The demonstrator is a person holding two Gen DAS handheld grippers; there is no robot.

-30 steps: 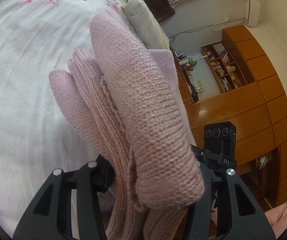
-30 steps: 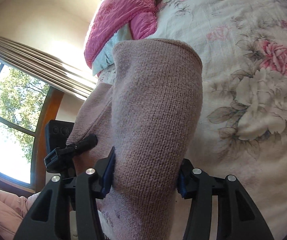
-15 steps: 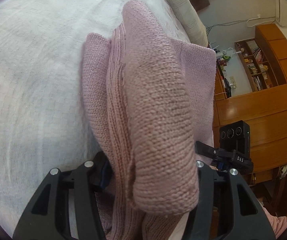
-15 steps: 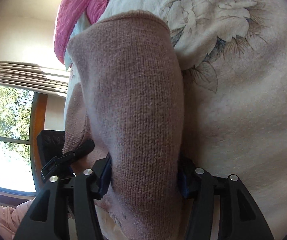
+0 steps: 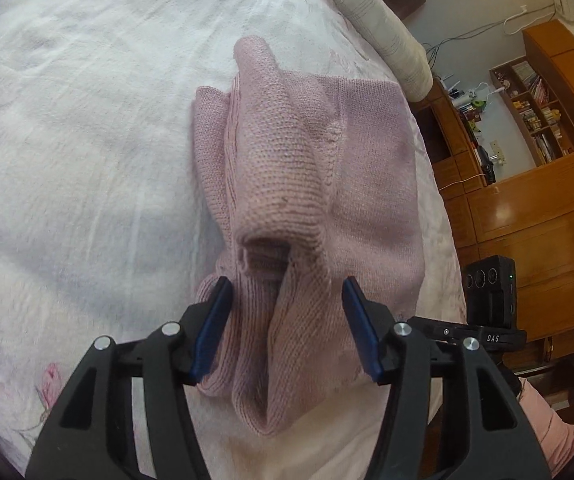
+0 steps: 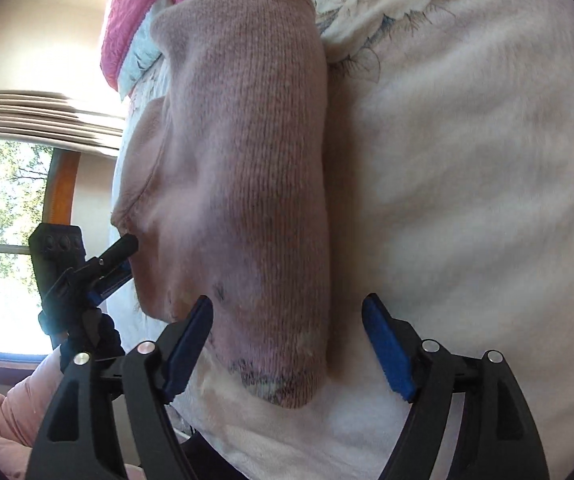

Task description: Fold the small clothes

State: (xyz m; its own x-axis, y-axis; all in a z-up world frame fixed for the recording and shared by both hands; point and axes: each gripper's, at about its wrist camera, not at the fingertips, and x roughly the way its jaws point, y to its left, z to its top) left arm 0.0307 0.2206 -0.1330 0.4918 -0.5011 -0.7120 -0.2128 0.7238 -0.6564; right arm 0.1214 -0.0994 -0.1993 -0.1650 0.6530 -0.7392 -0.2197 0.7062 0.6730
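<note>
A pink knitted sweater [image 5: 307, 184] lies bunched up on the white bedspread [image 5: 87, 160], which has big flowers printed on it [image 6: 467, 160]. It sits near the edge of the bed, and its near end pokes in between the blue pads of both grippers. The left gripper [image 5: 285, 328] has its fingers spread wide, one pad on each side of the folds, and it is not pinching them. The right gripper [image 6: 287, 344] is spread wide too, with the thick rolled part of the sweater [image 6: 247, 160] lying loose between its pads. At the far end of the bed there is a bright pink blanket [image 6: 147, 12] with a pale blue cloth under it. A long grey-white pillow [image 5: 383, 36] lies along the bed's edge. Past the bed stand wooden cupboards [image 5: 547, 208] and open shelves [image 5: 535, 100] full of books and small things. On the other side is a sunny window [image 6: 3, 208] with green trees outside.
</note>
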